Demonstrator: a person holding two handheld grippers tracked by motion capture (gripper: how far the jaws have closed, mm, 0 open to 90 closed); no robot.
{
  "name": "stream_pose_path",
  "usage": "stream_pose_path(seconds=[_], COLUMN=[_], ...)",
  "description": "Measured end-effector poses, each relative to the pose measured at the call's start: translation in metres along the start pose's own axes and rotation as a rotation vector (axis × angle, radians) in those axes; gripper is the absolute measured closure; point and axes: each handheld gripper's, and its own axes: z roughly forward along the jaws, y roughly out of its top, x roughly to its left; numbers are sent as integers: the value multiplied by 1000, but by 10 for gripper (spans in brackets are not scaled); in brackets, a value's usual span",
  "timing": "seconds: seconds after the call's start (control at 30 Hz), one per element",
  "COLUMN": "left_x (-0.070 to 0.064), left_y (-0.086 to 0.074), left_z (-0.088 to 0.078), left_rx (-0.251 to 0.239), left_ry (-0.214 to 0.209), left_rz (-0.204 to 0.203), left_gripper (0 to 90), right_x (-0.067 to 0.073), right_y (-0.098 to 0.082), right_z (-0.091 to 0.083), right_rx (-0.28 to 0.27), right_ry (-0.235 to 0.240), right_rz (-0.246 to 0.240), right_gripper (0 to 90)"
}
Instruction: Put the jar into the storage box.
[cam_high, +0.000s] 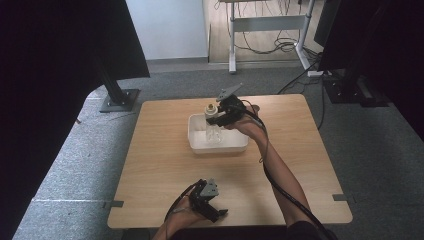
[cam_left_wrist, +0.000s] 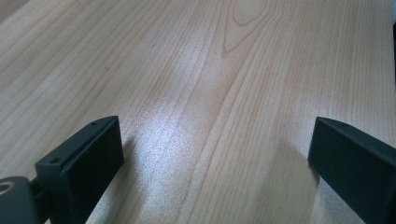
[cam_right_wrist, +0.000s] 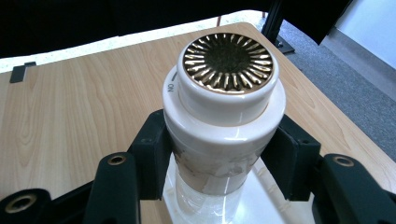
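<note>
Clear plastic bottle with white cap and gold ribbed disc on top is clamped in the right gripper, black jaws pressing on the white collar from both sides, just under the cap. Cap has "ON" printed on its side. Bottle is upright. In the high view the bottle stands in the white rectangular plastic tray, at its left part; can't tell if the base touches the tray floor. Tray sits near the middle of the light wooden table, toward the far side. Right gripper comes in from the right of the bottle, forearm stretched across the table, cable trailing along it.

Left gripper is at the near table edge, well apart from the tray. Its jaws stand wide with nothing between them, bare wood grain below.
</note>
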Motion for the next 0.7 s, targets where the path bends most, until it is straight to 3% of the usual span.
stream_pose_path(seconds=[0.7], left_x=[0], left_y=[0], left_z=[0], left_rx=[1], left_ry=[-2], left_rz=[3], left_gripper=[30], right_x=[-8], right_y=[-7], right_z=[53], right_rx=[18], right_ry=[13], right_rz=[-3], right_gripper=[449])
